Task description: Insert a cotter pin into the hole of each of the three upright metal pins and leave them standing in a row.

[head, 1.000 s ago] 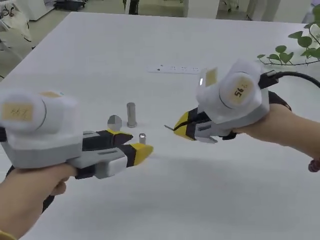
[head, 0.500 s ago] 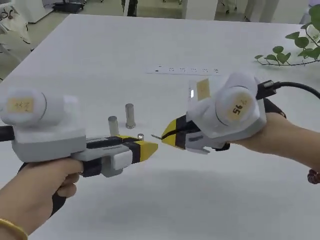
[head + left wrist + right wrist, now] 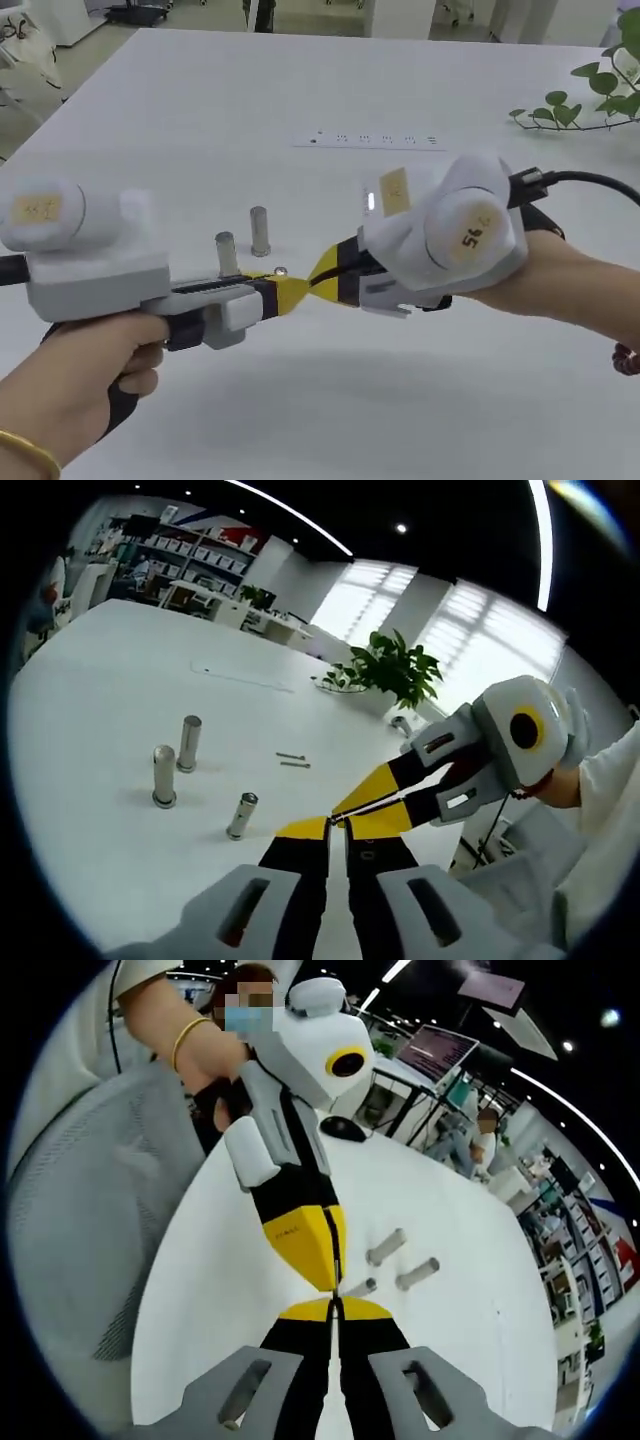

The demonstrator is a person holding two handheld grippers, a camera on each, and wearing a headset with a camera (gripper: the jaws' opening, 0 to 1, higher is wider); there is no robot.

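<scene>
Metal pins [image 3: 259,230] stand just left of centre in the head view, right behind the touching tips of the left gripper [image 3: 294,291] and right gripper [image 3: 323,272]. Both grippers' tongs are pressed together, and anything pinched is too small to tell. A slip here could topple the nearest pin. Count: three of them, plus two loose cotter pins [image 3: 291,757].

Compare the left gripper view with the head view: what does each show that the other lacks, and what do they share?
Left gripper view: two small loose cotter pins lying on the table beyond the metal pins, and bright windows. Head view: the left hand with its gold bracelet. Both: three metal pins, the white table, and the left gripper and right gripper meeting tip to tip.
</scene>
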